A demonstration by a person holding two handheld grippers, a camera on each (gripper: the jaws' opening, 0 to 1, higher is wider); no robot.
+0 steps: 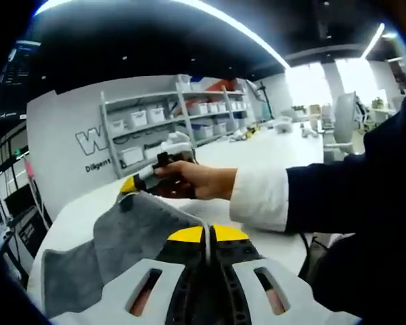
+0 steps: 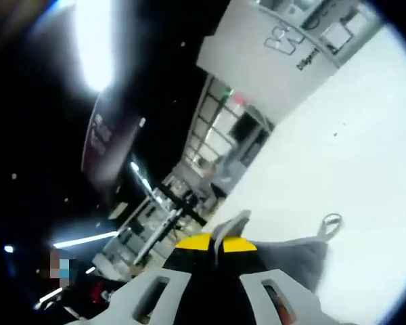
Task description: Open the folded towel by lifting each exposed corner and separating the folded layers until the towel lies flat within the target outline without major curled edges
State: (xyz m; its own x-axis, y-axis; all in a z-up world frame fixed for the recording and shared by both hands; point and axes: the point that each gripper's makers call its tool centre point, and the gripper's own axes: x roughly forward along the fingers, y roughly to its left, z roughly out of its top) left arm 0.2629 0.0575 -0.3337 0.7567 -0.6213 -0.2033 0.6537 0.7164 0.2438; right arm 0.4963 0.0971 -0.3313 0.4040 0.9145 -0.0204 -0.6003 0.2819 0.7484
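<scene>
grey towel (image 1: 132, 237) hangs lifted above the white bench (image 1: 257, 152), pinched at two points. in the left gripper view, the left gripper (image 1: 209, 235) has its yellow-tipped fingers (image 1: 186, 235) pressed together on the cloth's near edge, the fabric draping off to the left. farther off, a hand (image 1: 189, 179) in a dark sleeve with a white cuff grips the right gripper (image 1: 130, 184), whose yellow tip meets the towel's far corner. behind stand a shelf (image 1: 179, 118) of white bins and a white wall panel with lettering.

in the right gripper view, tilted hard, the right gripper (image 2: 218, 245) has its fingers (image 2: 195, 244) closed on a thin fold of the towel (image 2: 294, 261), with a small hanging loop (image 2: 330, 222) sticking out at the cloth's edge over the bench (image 2: 352, 149). beyond lie a dark ceiling and bright strip lights.
</scene>
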